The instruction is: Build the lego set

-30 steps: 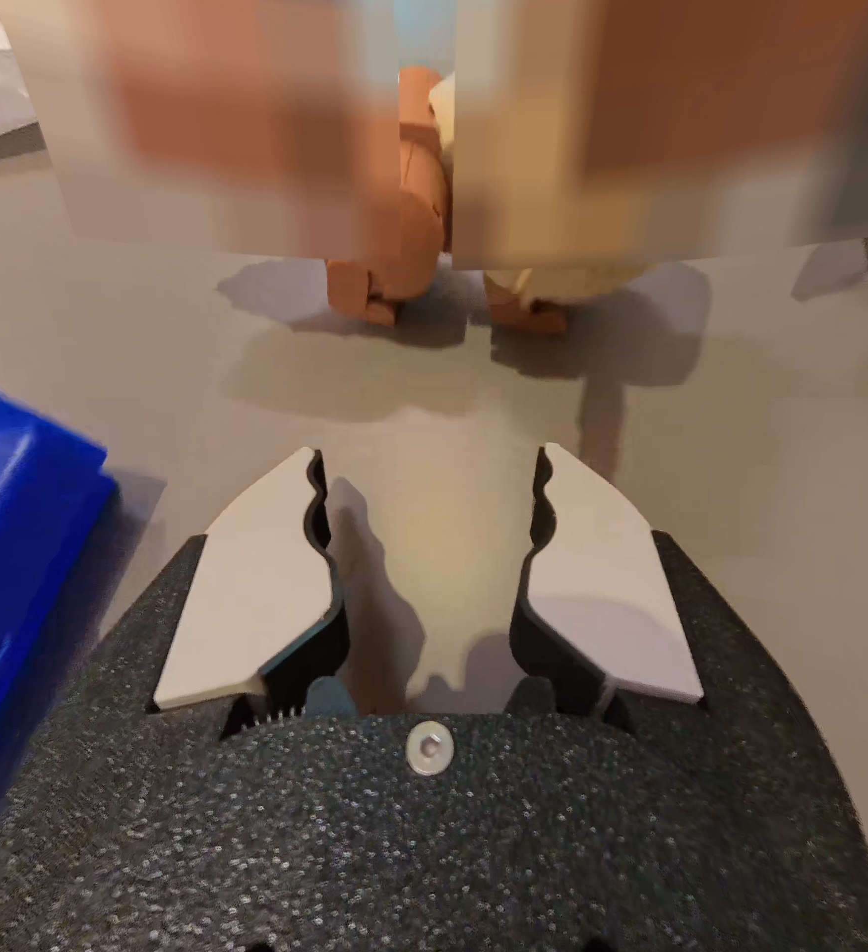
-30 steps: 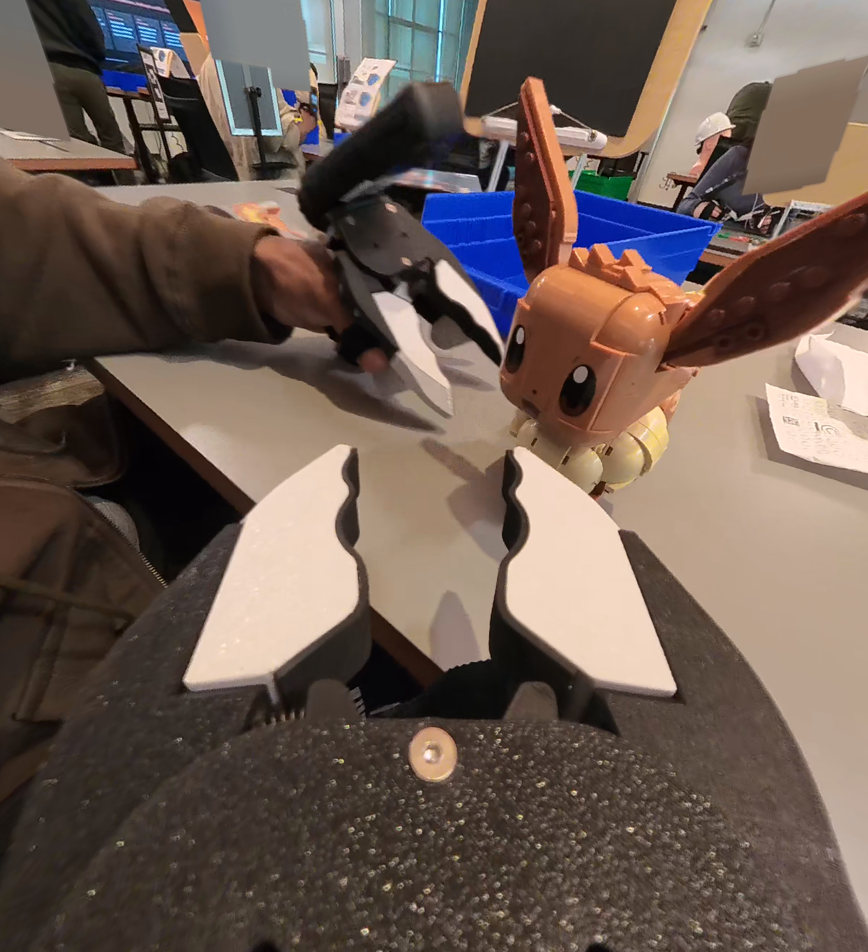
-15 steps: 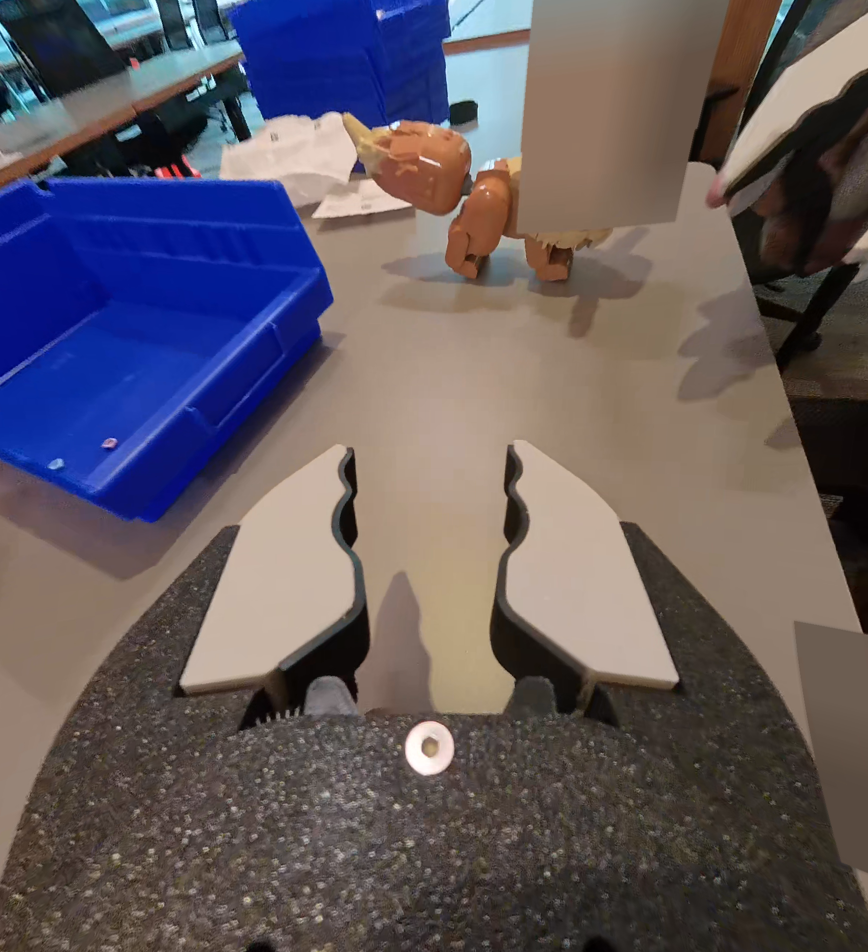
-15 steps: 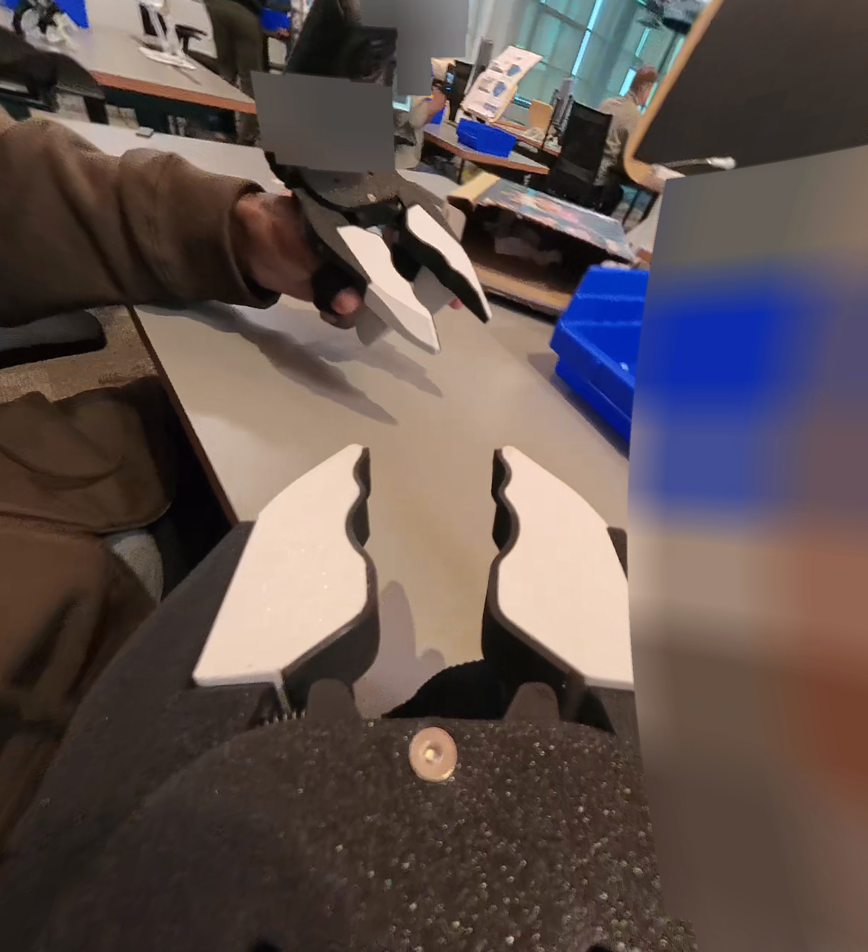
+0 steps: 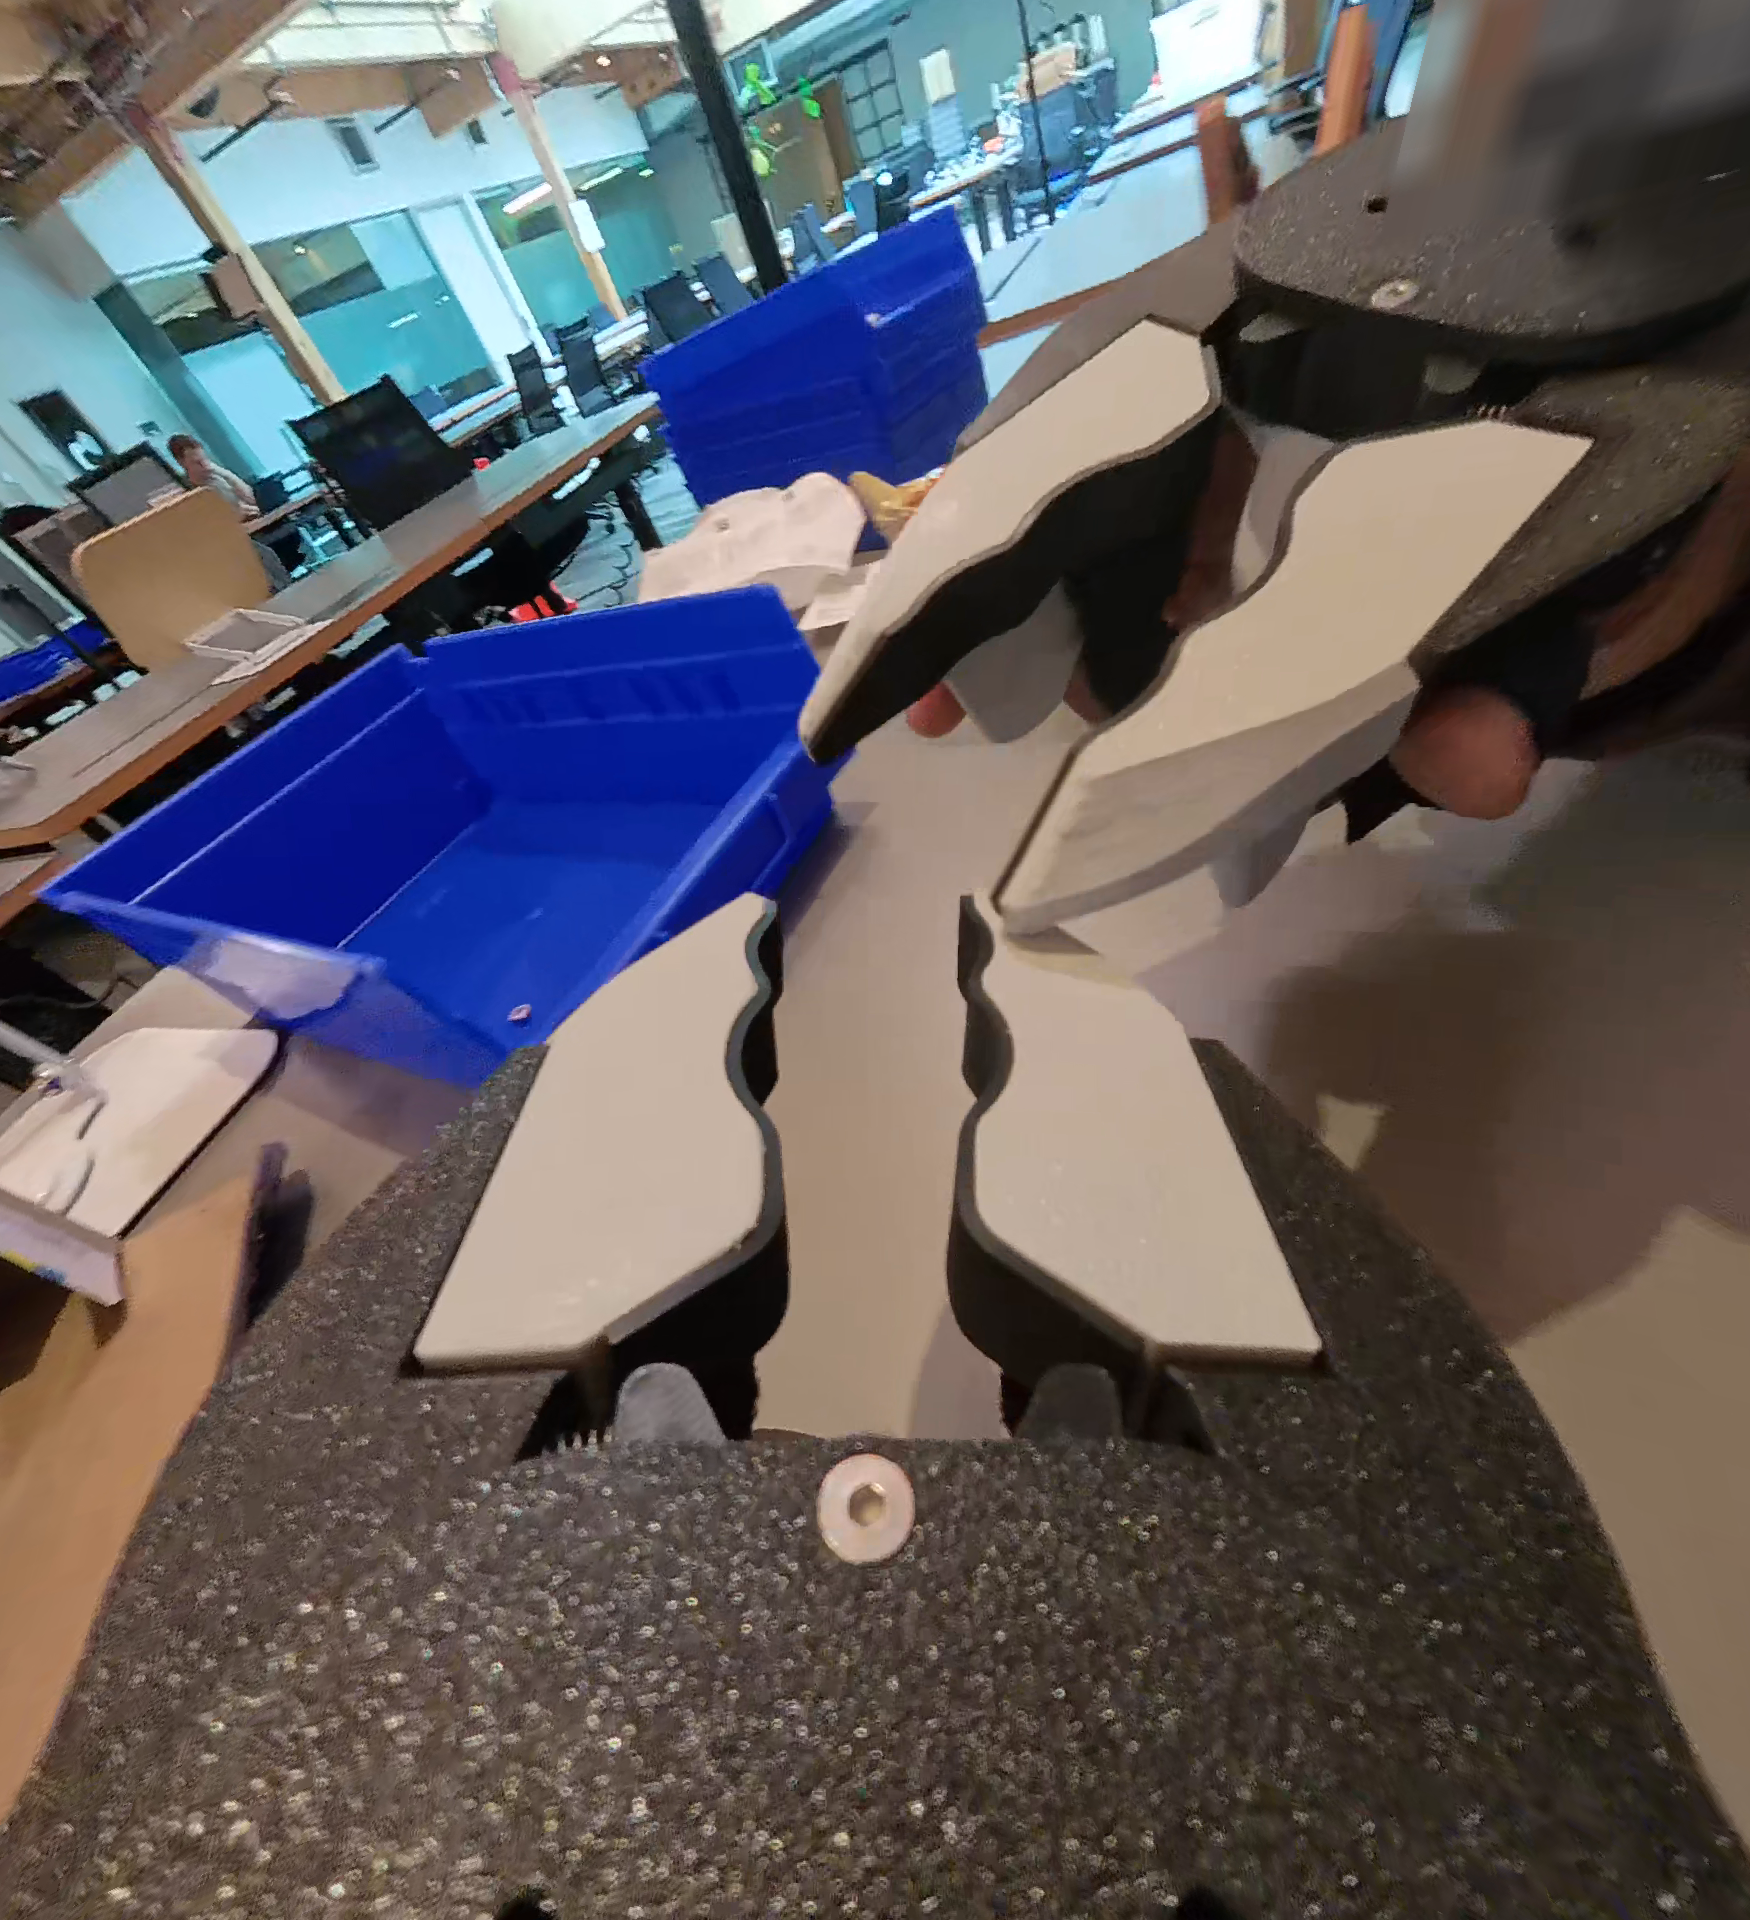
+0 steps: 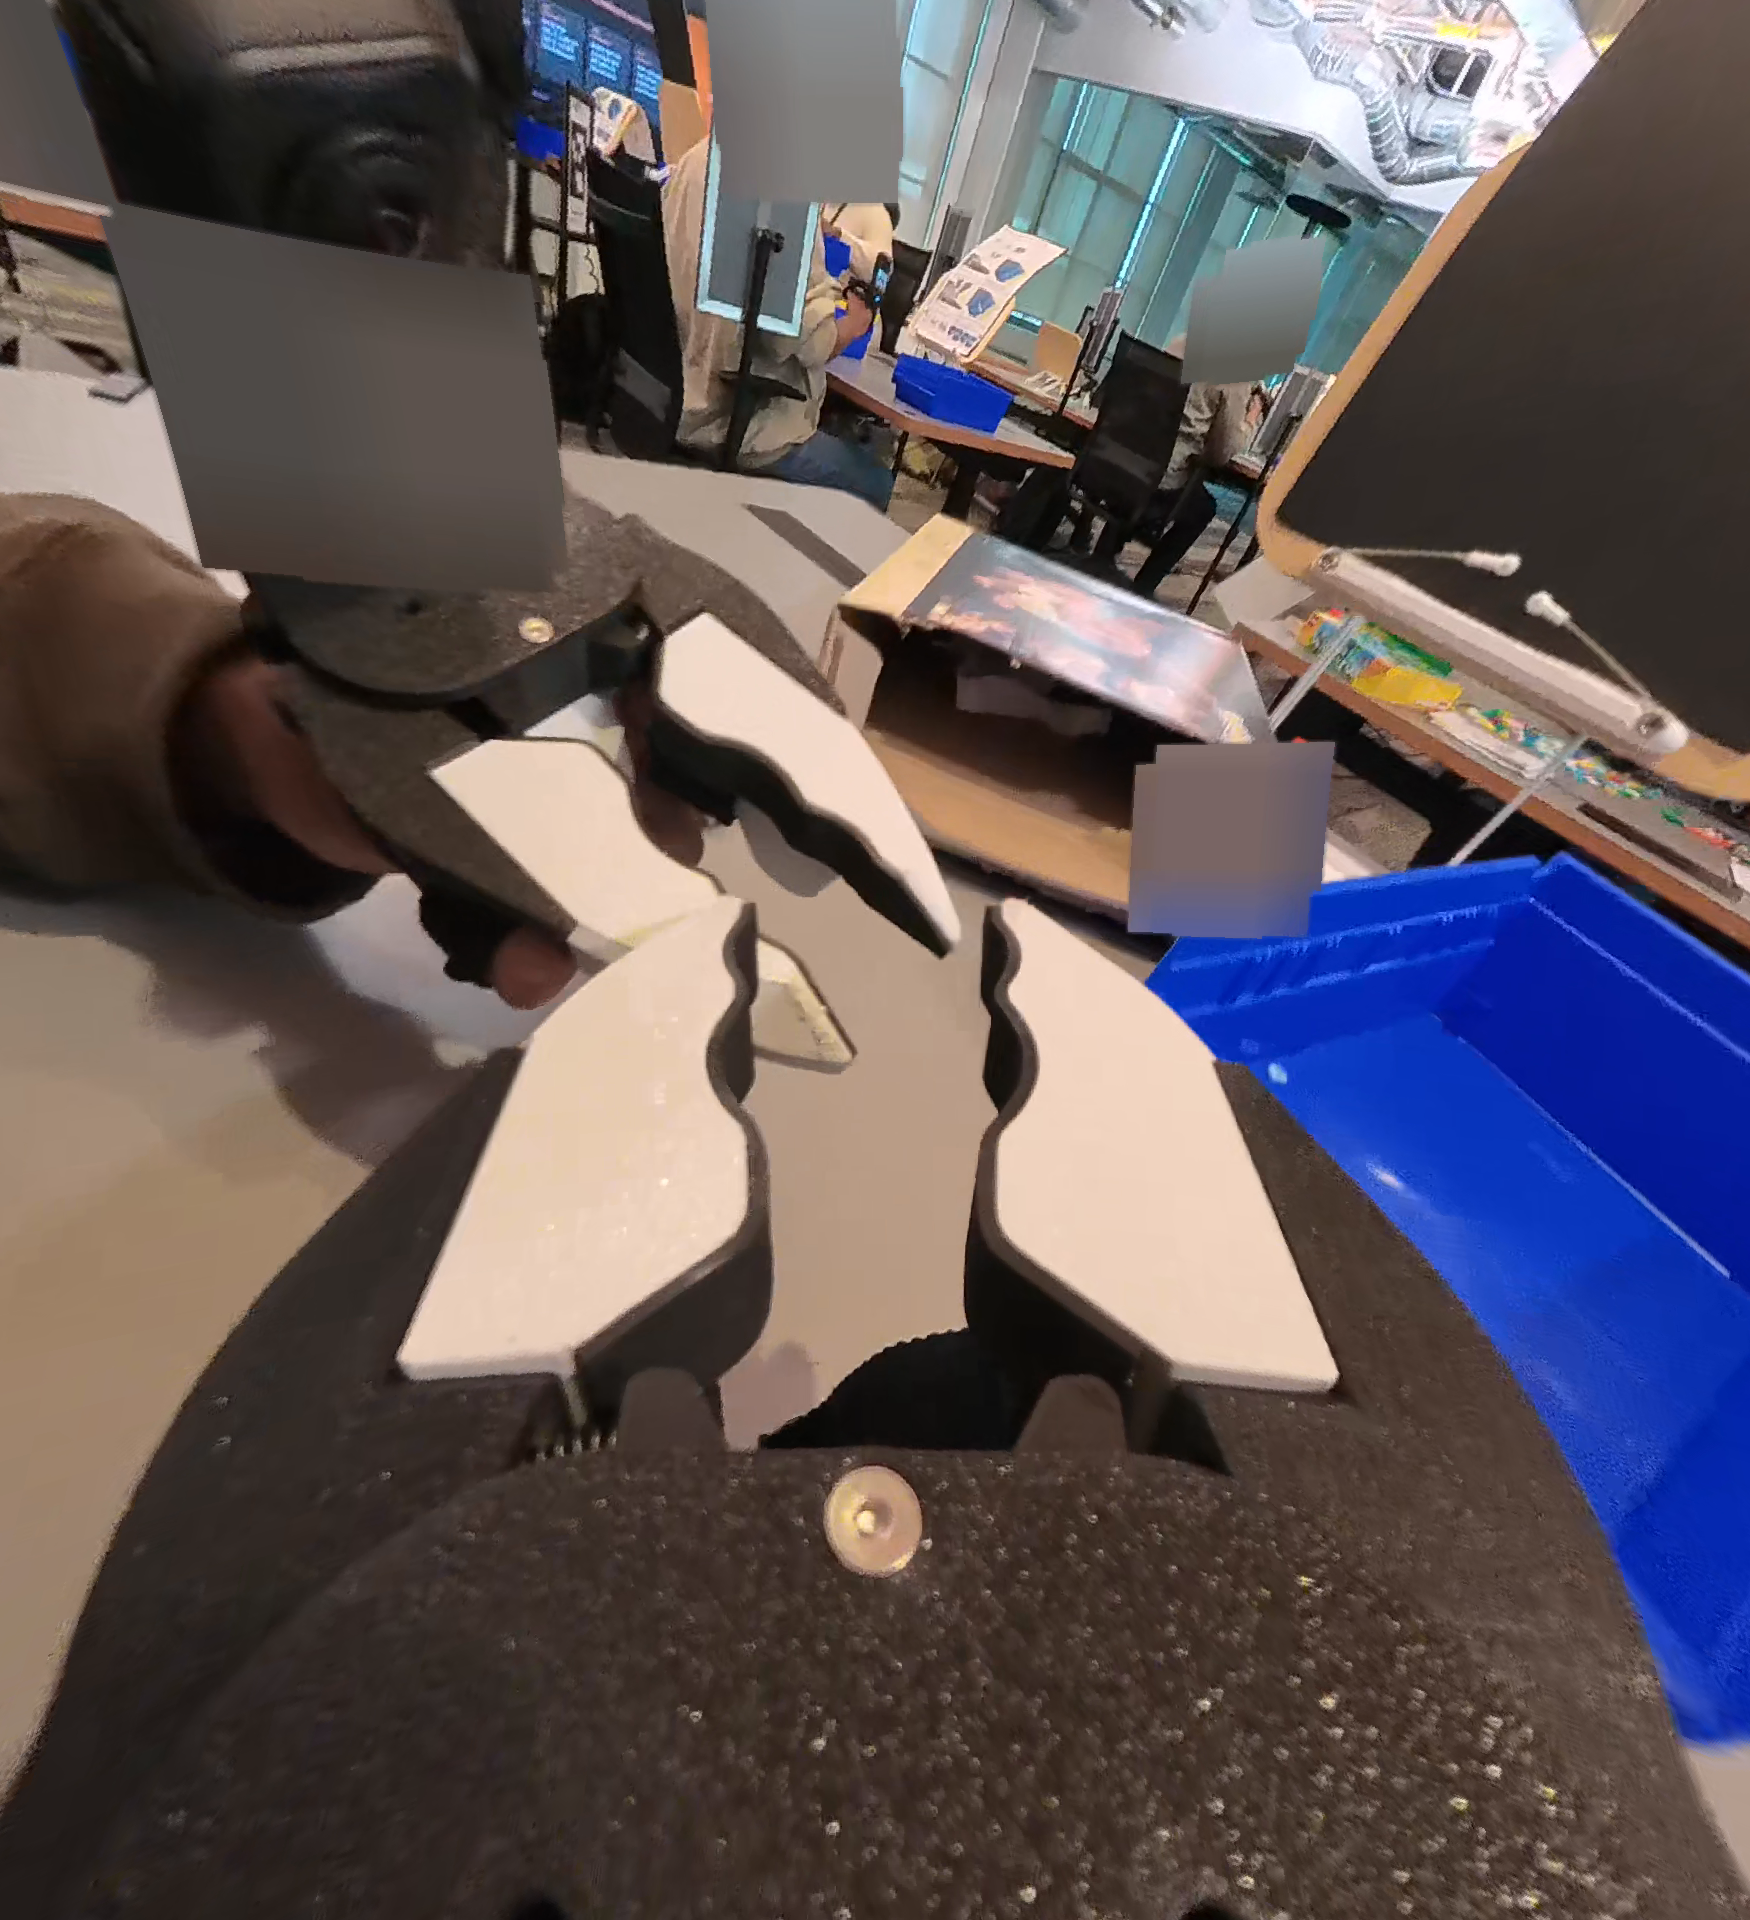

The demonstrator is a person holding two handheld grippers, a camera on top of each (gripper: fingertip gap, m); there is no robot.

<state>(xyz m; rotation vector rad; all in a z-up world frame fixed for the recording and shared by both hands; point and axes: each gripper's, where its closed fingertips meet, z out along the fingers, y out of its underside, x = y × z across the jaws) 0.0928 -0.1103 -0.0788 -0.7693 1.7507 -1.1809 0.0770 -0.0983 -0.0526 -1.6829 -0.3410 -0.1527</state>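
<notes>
**Two hand-held grippers meeting tip to tip beside a blue bin**

The left hand-held gripper (image 5: 869, 920) and the right hand-held gripper (image 6: 863, 920) hover over the grey table (image 5: 1473, 1351), fingers parted, nothing between the pads. Each points at the other; their tips nearly meet. The blue bin (image 5: 497, 831) stands on the table just beside them; a small pale scrap (image 5: 518, 1010) lies on its floor. The left wrist view alone shows a stack of blue bins (image 5: 829, 353) and crumpled white paper (image 5: 767, 540) farther back. The right wrist view alone shows an open cardboard box (image 6: 1006, 748) behind the bin and a brown sleeve (image 6: 50, 665) of the person holding the left gripper.
</notes>
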